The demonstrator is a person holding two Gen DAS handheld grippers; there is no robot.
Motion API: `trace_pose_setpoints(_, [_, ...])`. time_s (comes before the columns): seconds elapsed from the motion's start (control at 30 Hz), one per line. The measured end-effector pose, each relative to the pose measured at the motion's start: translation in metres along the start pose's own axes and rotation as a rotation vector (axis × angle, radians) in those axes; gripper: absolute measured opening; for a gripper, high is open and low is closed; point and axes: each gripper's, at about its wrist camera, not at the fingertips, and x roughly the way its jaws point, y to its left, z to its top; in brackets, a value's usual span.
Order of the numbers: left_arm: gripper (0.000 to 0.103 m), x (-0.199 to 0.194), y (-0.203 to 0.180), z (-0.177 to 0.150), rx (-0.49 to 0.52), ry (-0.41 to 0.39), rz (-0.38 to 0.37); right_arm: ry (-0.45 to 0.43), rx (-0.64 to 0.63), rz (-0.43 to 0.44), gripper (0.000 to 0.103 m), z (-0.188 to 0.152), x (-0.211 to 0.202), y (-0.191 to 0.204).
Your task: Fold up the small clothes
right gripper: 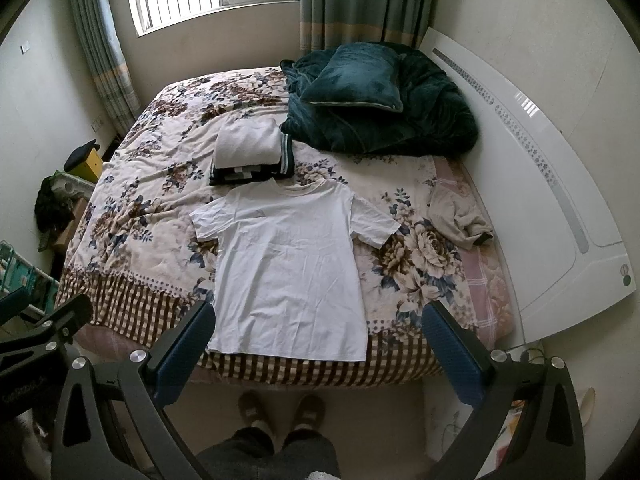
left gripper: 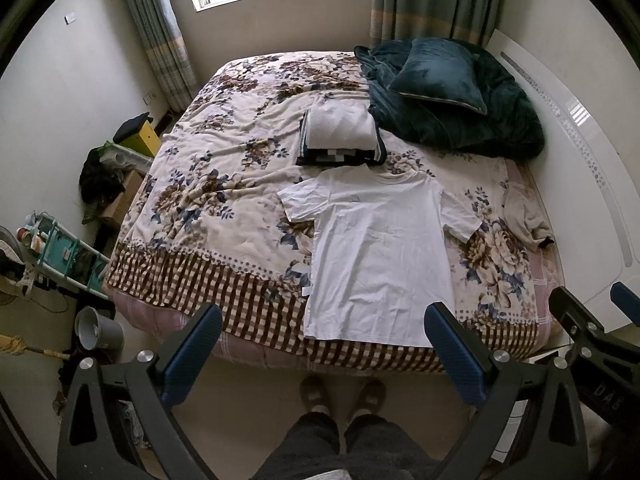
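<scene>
A white T-shirt (left gripper: 380, 248) lies spread flat on the floral bedspread (left gripper: 208, 184), hem toward the bed's near edge; it also shows in the right wrist view (right gripper: 292, 268). Behind its collar sits a stack of folded clothes (left gripper: 340, 136), white on top of dark ones, also in the right wrist view (right gripper: 250, 152). A crumpled beige garment (left gripper: 524, 216) lies at the bed's right side (right gripper: 460, 216). My left gripper (left gripper: 324, 344) is open and empty, held above the floor before the bed's edge. My right gripper (right gripper: 318, 340) is open and empty beside it.
A dark green blanket with a cushion (left gripper: 440, 76) fills the bed's far right corner. A white headboard (left gripper: 580, 152) runs along the right. Clutter, a rack (left gripper: 60, 248) and a grey bin (left gripper: 96, 328) stand left of the bed. The person's feet (left gripper: 340, 396) are at the bed's foot.
</scene>
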Motion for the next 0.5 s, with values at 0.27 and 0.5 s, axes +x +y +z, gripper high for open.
trace_pose_setpoints(0.27, [0.103,-0.0001,-0.0001,-0.0006,0.000,-0.002,0.001,-0.001,0.001,0.001,0.103,-0.0010,-0.0008,0.0007])
trace_pose_setpoints(0.5, [0.103,0.0000,-0.0004,-0.0005,0.001,0.000,0.001,-0.001,0.001,0.002,0.103,-0.0009,0.0003,0.0005])
